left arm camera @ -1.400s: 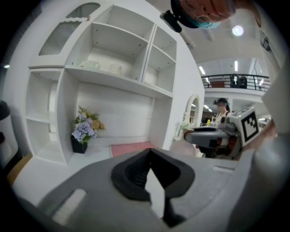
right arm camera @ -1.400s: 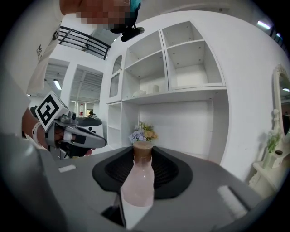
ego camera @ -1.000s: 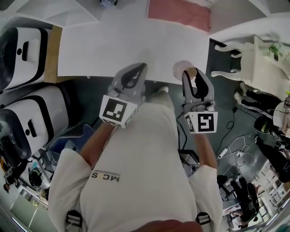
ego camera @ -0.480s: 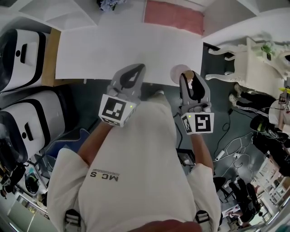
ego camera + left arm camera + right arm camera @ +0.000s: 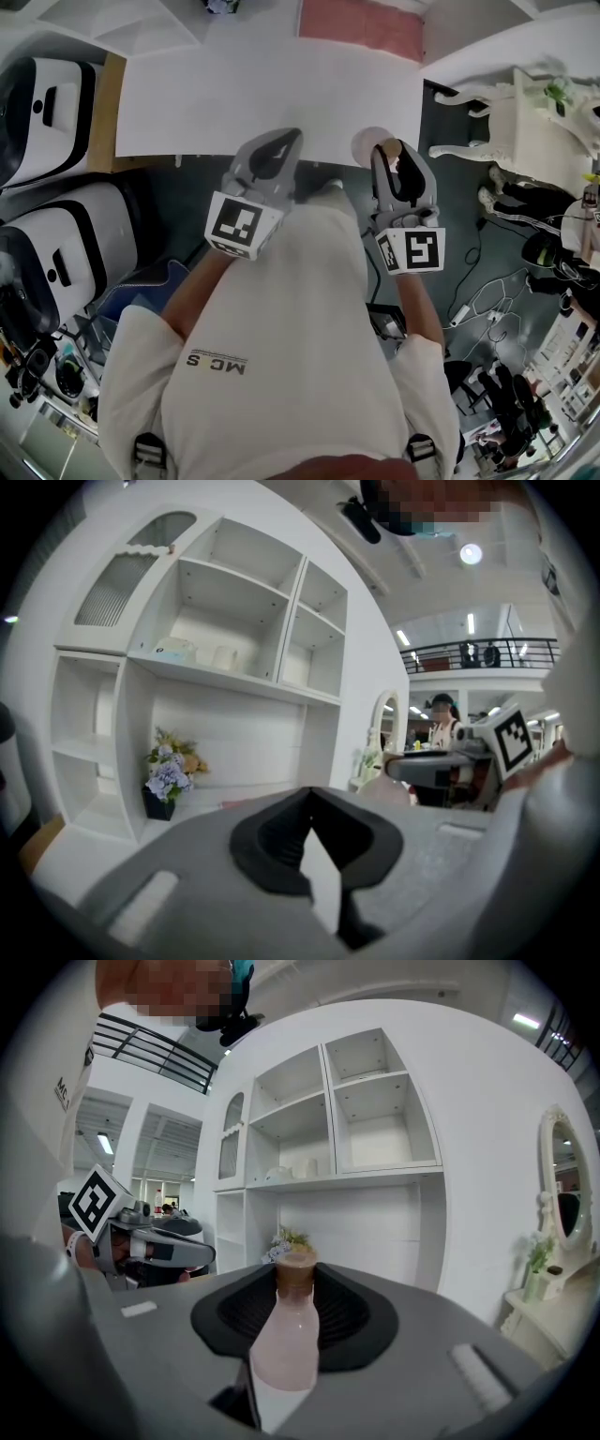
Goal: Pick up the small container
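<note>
One small container [image 5: 284,1340] between right tongs [image 5: 399,152]

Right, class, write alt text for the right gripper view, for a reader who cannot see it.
The right gripper has its jaws closed on a small pink bottle with a brown cap, held upright between them. Behind stands a white shelf unit, with the left gripper at the left edge and a mirror at the right.

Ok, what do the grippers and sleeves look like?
Both the left gripper and right gripper are grey moulded shells with black pads, each with a white cube of black square markers. The person wears a white short-sleeved shirt.
</note>
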Available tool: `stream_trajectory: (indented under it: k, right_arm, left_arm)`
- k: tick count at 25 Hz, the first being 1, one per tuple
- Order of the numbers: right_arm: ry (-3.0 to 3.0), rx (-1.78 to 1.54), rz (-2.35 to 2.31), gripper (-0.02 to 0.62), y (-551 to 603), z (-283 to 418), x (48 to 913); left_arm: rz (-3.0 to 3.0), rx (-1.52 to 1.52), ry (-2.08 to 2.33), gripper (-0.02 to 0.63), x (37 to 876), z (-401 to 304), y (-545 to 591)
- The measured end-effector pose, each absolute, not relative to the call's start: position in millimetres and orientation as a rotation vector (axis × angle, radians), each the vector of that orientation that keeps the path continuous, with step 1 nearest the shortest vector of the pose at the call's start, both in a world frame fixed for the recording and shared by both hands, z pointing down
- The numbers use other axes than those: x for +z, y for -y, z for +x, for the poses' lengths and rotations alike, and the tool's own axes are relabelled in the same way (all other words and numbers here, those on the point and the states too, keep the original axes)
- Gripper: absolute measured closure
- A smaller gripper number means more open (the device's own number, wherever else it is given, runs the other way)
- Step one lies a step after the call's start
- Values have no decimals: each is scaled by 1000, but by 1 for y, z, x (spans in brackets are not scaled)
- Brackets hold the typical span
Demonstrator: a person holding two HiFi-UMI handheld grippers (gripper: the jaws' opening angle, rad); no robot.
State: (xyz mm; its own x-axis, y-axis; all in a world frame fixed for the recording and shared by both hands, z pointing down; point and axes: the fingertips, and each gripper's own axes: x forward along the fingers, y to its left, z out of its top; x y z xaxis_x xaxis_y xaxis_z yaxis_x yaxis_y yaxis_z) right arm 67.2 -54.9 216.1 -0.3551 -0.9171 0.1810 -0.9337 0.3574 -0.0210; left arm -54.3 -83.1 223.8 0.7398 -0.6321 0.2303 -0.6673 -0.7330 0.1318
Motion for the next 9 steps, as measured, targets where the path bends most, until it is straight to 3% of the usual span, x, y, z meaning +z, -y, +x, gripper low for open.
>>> stream_trajectory:
  k: [9]
  right_arm:
    - [2477, 190, 1709, 472, 51, 72, 216]
  left_arm:
    - [2734, 262, 1025, 607, 225, -49, 76]
